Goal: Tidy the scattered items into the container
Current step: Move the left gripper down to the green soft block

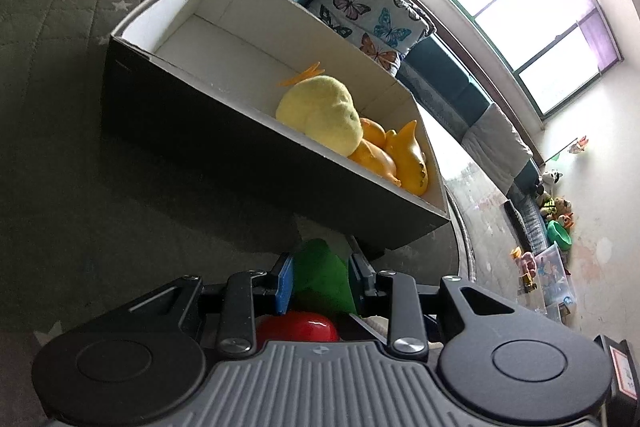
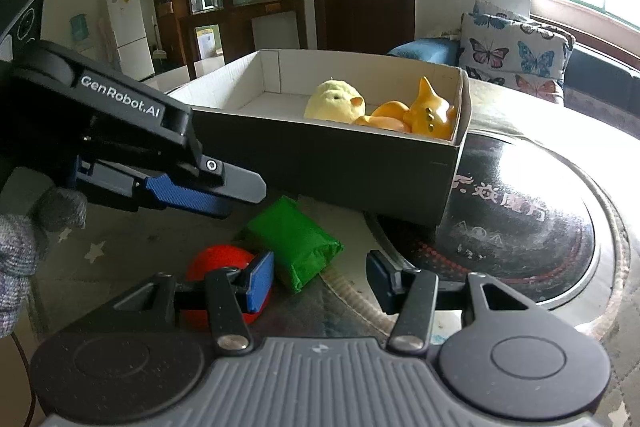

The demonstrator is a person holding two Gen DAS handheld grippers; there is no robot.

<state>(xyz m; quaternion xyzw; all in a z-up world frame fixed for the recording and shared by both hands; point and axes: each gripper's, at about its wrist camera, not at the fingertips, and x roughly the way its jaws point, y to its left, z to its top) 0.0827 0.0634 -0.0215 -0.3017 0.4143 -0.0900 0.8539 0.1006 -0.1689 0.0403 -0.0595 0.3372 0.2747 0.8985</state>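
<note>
Nearest the right wrist camera, the right hand-held gripper [image 2: 320,277] has its blue-padded fingers spread, holding nothing. Just beyond its left finger a glossy red ball [image 2: 218,263] rests on the quilted, star-printed surface [image 2: 92,255], with a crumpled green paper-wrapped block [image 2: 294,241] beside it. In the left wrist view, the left hand-held gripper [image 1: 320,281] straddles that green block, and appears to be pinching it. Farther back stands a black cardboard box with a white interior [image 2: 332,163], holding a pale yellow plush chick [image 2: 334,101] and orange rubber toys [image 2: 416,113]. A butterfly-print cushion [image 2: 516,49] lies behind.
</note>
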